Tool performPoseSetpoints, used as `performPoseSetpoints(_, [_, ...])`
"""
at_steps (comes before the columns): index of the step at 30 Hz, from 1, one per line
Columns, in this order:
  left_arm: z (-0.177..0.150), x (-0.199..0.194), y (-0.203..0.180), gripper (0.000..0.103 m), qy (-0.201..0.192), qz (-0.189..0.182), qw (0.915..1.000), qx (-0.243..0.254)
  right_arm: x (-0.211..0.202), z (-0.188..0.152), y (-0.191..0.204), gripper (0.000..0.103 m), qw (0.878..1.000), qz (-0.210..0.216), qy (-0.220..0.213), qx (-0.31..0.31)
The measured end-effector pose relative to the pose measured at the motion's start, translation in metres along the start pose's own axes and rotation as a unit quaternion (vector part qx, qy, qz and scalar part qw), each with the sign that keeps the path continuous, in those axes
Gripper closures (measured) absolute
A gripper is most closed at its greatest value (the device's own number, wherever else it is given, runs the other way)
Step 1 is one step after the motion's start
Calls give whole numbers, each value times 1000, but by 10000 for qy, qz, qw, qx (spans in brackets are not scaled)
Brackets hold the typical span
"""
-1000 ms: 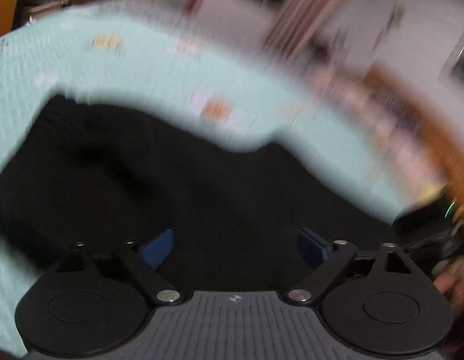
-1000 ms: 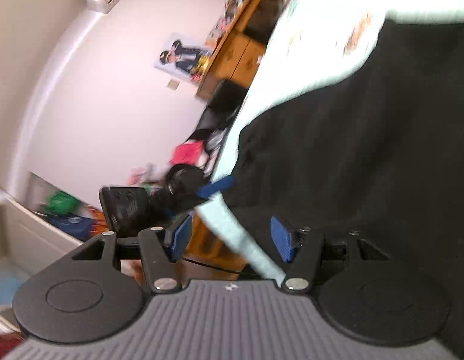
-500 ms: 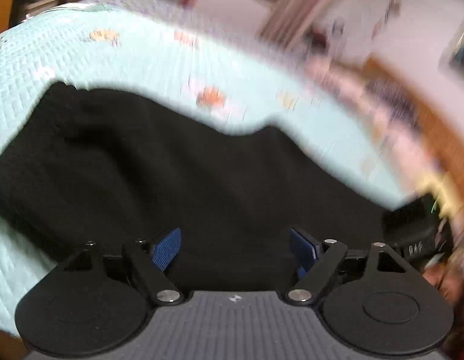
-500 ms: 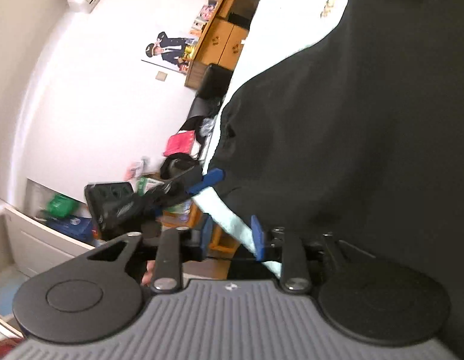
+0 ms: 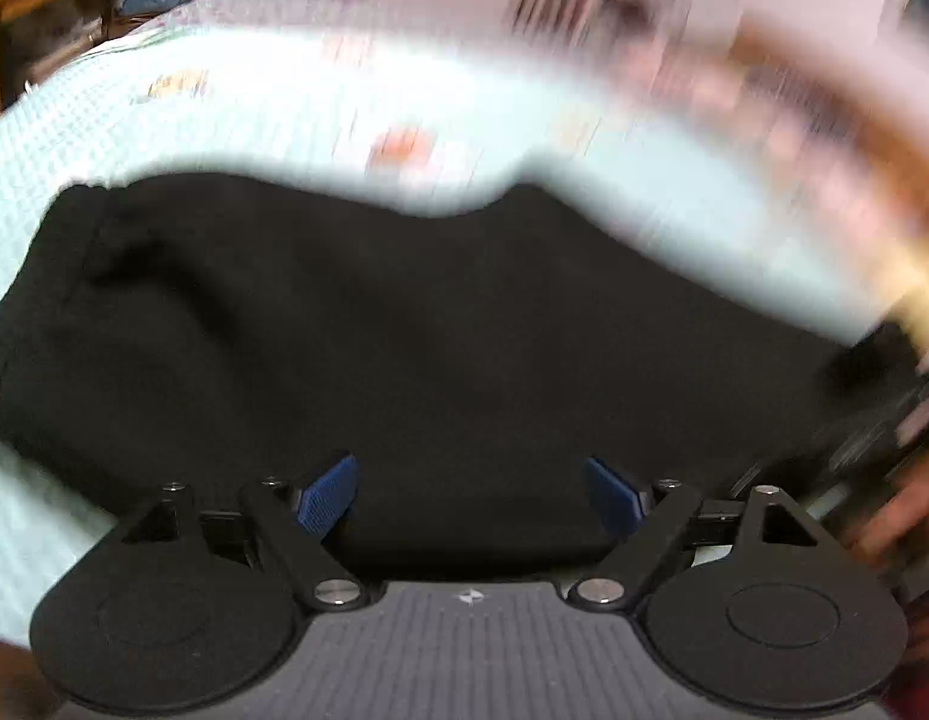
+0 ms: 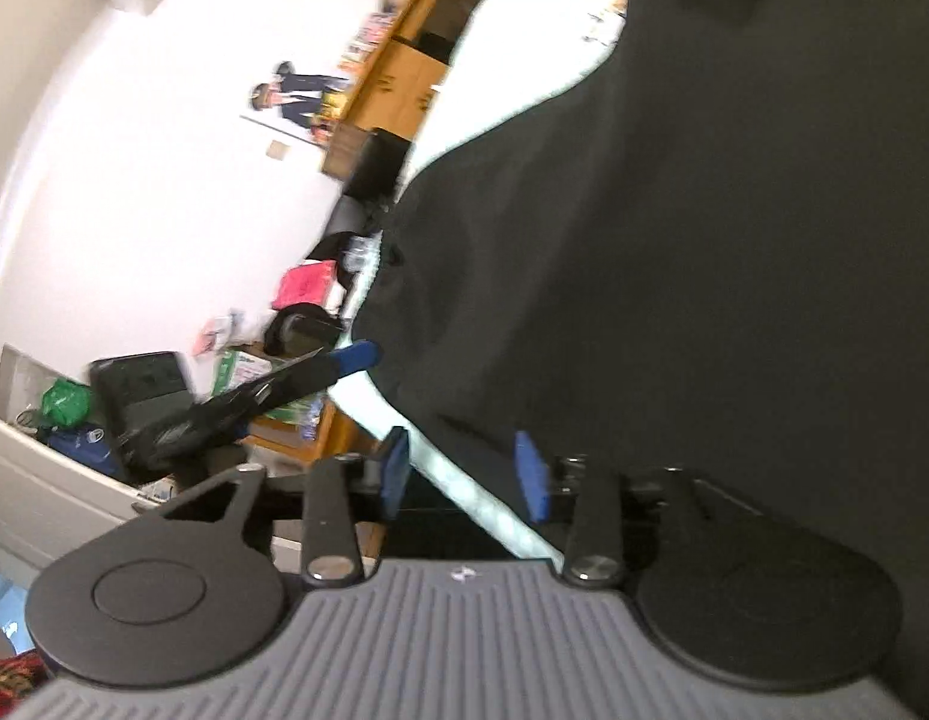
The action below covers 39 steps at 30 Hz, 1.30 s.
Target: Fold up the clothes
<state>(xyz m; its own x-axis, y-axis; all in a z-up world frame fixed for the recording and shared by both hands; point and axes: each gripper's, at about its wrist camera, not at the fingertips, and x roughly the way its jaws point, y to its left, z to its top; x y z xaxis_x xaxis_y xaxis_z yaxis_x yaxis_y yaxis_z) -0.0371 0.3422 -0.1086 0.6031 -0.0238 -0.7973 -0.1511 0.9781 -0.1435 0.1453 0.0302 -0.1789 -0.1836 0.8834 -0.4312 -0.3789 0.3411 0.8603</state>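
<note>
Nearest me, my left gripper [image 5: 470,489] had its jaws spread wide, with nothing between them but the black garment [image 5: 404,330] lying just beyond the blue pads. My right gripper [image 6: 464,471] also had its jaws parted, straddling the garment's near hem and a strip of the pale bedspread [image 6: 464,480] at the bed's edge; nothing was pinched.

The garment lay spread over the bedspread [image 5: 254,96], a dark, wide mass with a dip in its far edge. Whether it was lying single or already doubled over, I could not tell.

The risks, as I judged them: if the right jaws closed where they were, they could take the bedspread along with the hem, and any lift would drag the bedding. The black cloth showed almost no creases or seams, so I could easily catch two layers or miss the edge. The left view was smeared, which made aiming worse.

For room, the far half of the bed was bare bedspread, good for laying a fold. The near edge dropped away to a cluttered floor. On the right, a hand [image 5: 908,510] sat close to my left gripper.
</note>
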Motion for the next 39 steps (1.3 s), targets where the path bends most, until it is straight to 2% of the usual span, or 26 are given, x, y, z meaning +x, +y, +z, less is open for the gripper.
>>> performPoseSetpoints(1, [-3,8,-9,18,111,199,9995,200,-3,-4,-8,86,9999,-31,-62,84])
performPoseSetpoints(2, [-5,5,-15,14,34,238,9993,292,-10,-7,-12,89,9998,-29,-114,178])
performPoseSetpoints(4, [-3,-3,-22,14,-8,324,9988,373,-31,-13,-14,83,9992,-7,-296,256])
performPoseSetpoints(5, [0,-10,-23,18,-31,330,9990,309,-45,-16,-12,73,9988,11,-437,223])
performPoseSetpoints(6, [2,-19,-22,18,-123,216,9995,182,-63,-20,-14,66,9978,100,-620,218])
performPoseSetpoints(8, [8,-35,-23,18,-367,-150,9992,-42,-100,-29,-19,60,9944,296,-994,215])
performPoseSetpoints(9, [10,-40,-24,15,-476,-326,9983,-108,-123,-37,-26,54,9923,320,-1172,245])
performPoseSetpoints(11, [10,-30,-32,4,-415,-246,9988,26,-156,-52,-47,50,9884,119,-1470,373])
performPoseSetpoints(13, [7,12,-37,6,108,488,9986,198,-185,-65,-70,53,9818,-197,-1765,666])
performPoseSetpoints(14, [5,27,-39,1,277,765,9964,254,-200,-72,-81,74,9775,-358,-1912,816])
performPoseSetpoints(15, [5,26,-41,1,159,735,9969,211,-214,-79,-93,81,9725,-518,-2058,964])
performPoseSetpoints(16, [8,23,-42,1,161,695,9973,181,-227,-85,-94,80,9671,-576,-2260,1014])
performPoseSetpoints(17, [11,20,-44,6,163,656,9976,150,-239,-91,-95,75,9613,-621,-2469,1051])
performPoseSetpoints(18, [14,17,-45,10,165,616,9979,119,-253,-96,-94,65,9573,-517,-2662,1005])
performPoseSetpoints(19, [17,14,-45,10,146,573,9982,66,-268,-101,-94,60,9530,-393,-2851,948])
performPoseSetpoints(20, [19,8,-42,11,56,518,9986,-61,-282,-107,-94,51,9482,-269,-3039,891])
performPoseSetpoints(22, [23,-1,-37,10,-100,425,9986,-308,-299,-119,-113,47,9331,-187,-3404,1149])
performPoseSetpoints(25, [24,12,-33,7,-6,504,9970,-580,-324,-138,-144,47,9059,-78,-3935,1564])
performPoseSetpoints(26, [26,24,-34,8,170,636,9959,-616,-332,-145,-154,55,8957,-42,-4108,1700])
performPoseSetpoints(27, [27,27,-36,8,193,723,9953,-621,-334,-154,-171,78,8799,182,-4286,2042])
performPoseSetpoints(29, [31,33,-39,8,232,874,9938,-646,-334,-162,-181,98,8646,165,-4429,2368])
performPoseSetpoints(31, [36,27,-43,9,215,855,9929,-799,-336,-169,-187,91,8515,118,-4577,2554])
performPoseSetpoints(33, [38,15,-49,10,101,788,9930,-873,-340,-176,-190,64,8406,72,-4753,2596])
performPoseSetpoints(35, [42,7,-56,10,-55,709,9936,-881,-344,-183,-194,54,8294,26,-4926,2636])
performPoseSetpoints(37, [48,8,-68,8,-183,547,9952,-793,-348,-191,-198,54,8177,-21,-5097,2676])
performPoseSetpoints(39, [50,21,-77,7,-50,488,9964,-692,-352,-198,-201,55,8057,-67,-5265,2714])
